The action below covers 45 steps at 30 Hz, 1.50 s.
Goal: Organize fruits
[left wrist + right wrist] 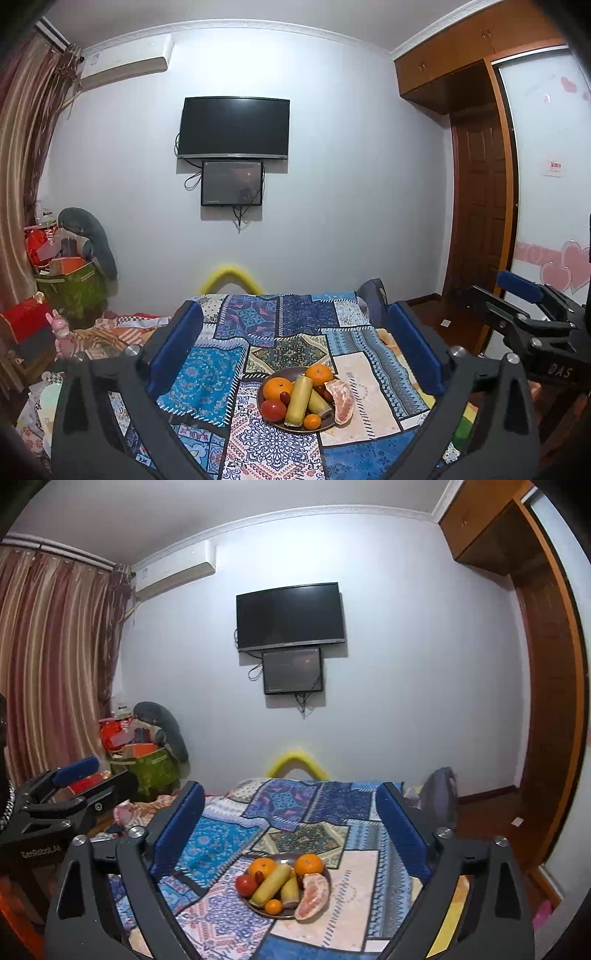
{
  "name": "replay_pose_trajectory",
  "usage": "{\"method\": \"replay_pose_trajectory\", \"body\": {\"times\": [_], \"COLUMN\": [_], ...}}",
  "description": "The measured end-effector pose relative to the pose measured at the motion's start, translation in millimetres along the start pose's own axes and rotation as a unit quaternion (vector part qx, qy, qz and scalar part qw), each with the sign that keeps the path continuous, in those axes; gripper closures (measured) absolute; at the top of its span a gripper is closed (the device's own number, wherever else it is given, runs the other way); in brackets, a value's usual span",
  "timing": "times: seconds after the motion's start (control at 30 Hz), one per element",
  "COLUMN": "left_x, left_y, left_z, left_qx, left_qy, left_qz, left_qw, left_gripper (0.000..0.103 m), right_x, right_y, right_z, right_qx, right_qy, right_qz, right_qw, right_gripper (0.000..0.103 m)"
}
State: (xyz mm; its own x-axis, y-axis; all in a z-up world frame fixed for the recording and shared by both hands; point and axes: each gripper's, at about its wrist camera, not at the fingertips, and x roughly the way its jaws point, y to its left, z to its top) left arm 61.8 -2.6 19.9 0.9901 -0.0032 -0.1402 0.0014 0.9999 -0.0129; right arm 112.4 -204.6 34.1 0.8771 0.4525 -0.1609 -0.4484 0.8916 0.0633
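Note:
A dark round plate (266,416) (284,857) lies on a patchwork cloth and holds oranges (277,388) (308,864), a red tomato (273,410) (246,884), two yellow-green stalk pieces (300,399) (270,883), a small mandarin (312,421) (273,906) and a peeled pink pomelo wedge (341,400) (313,895). My left gripper (295,347) is open and empty, above and short of the plate. My right gripper (291,823) is open and empty, likewise short of the plate. Each gripper shows at the edge of the other's view.
The patchwork cloth (207,380) (362,871) covers the surface. A TV (233,127) and a smaller screen hang on the far wall. Boxes and a plush toy (86,240) pile at the left by curtains. A wooden wardrobe and door (480,206) stand at the right.

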Motion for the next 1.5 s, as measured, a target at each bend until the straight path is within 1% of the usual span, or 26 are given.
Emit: {"method": "replay_pose_trajectory", "body": {"times": [0.03,0.07,0.73,1.5], "left_x": [-0.6,0.5,-2.2,-3.3], "left_y": [-0.6,-0.7,-2.2,-5.8], "left_z": [-0.2,-0.7,-4.2,-3.0], "left_qx": [0.000,0.000,0.001,0.001], "left_qy": [0.001,0.002,0.005,0.007], "left_qz": [0.000,0.000,-0.005,-0.012], "left_qw": [1.0000,1.0000,1.0000,0.9999], "left_gripper": [0.001,0.001,0.000,0.000], "right_x": [0.4,-2.6,-18.0,-21.6], "right_y": [1.1,1.9,-2.2,-2.9], "right_z": [-0.5,-1.0,-5.2,-0.1], "right_qx": [-0.002,-0.003,-0.004,-0.004], "right_qy": [-0.003,-0.004,-0.007,-0.011], "right_qz": [-0.006,-0.008,-0.019,-0.022], "right_qw": [1.000,1.000,1.000,1.000], "right_gripper": [0.002,0.000,0.000,0.000]}}
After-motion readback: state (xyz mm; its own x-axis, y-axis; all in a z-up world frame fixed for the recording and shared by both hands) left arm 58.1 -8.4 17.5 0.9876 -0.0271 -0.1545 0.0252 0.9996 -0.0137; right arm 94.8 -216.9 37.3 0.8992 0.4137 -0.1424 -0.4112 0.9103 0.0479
